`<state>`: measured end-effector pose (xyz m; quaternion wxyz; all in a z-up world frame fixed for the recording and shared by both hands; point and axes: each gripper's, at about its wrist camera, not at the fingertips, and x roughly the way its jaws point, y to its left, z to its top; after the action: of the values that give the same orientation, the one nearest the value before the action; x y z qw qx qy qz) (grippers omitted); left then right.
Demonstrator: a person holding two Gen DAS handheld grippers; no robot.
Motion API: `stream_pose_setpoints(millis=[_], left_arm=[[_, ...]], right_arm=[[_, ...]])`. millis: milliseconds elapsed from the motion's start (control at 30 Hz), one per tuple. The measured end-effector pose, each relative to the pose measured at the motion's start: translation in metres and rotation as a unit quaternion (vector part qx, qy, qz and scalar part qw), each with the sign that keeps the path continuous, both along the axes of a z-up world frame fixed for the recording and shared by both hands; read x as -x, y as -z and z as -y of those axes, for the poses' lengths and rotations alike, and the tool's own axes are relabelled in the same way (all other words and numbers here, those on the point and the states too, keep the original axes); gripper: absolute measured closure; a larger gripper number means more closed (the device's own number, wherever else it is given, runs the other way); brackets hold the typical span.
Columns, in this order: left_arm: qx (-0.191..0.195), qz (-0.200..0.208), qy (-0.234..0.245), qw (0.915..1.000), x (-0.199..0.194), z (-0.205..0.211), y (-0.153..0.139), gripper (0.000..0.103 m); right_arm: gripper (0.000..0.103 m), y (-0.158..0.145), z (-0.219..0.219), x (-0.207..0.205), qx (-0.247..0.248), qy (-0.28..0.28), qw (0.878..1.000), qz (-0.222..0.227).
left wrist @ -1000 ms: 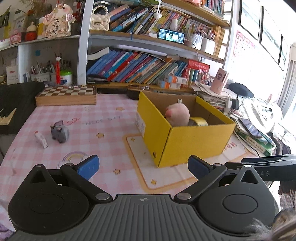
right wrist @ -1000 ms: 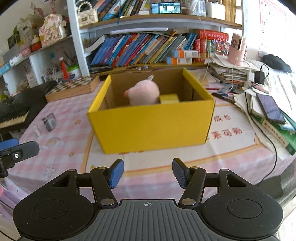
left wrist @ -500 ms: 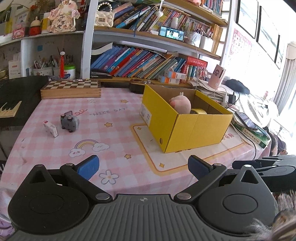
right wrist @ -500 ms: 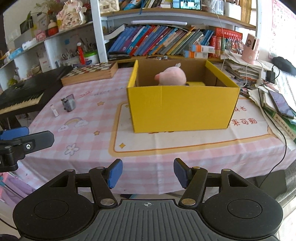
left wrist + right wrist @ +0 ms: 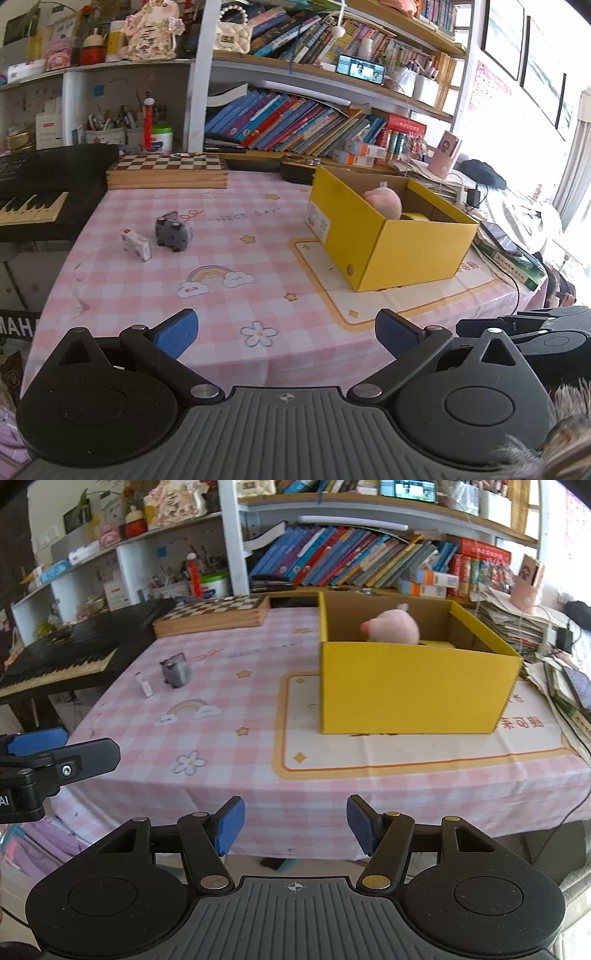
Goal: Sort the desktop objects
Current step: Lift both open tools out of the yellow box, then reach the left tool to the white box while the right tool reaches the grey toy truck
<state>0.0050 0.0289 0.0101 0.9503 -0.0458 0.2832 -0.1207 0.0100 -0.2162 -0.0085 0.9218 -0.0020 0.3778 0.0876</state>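
Home study: crammed bookshelves (image 5: 314,118), keyboard piano (image 5: 62,657), gingham tablecloth (image 5: 258,266).

A tabletop (image 5: 258,258) under a pink checked cloth fills the middle of the room. At twelve o'clock, white shelves (image 5: 280,74) carry slanting rows of books (image 5: 295,122) and trinkets. A black keyboard (image 5: 33,199) sits at nine o'clock. Framed pictures (image 5: 543,59) hang at two o'clock, and bright daylight from a window (image 5: 576,177) washes in at three o'clock.

Matt cardboard box (image 5: 402,251) on checked cloth tablecloth (image 5: 236,258).
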Motion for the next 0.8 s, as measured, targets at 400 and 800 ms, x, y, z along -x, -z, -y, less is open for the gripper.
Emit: stream_pose_setpoints(millis=[400, 800], left_arm=[[-0.003, 0.004, -0.031, 0.9995, 0.007, -0.036, -0.002, 0.0], [-0.001, 0.007, -0.056, 0.9984, 0.006, -0.062, -0.002, 0.0]], right_arm=[[0.041, 0.0, -0.041, -0.004, 0.0, -0.037, 0.999, 0.005], [0.039, -0.004, -0.07, -0.014, 0.003, -0.068, 0.998, 0.01]])
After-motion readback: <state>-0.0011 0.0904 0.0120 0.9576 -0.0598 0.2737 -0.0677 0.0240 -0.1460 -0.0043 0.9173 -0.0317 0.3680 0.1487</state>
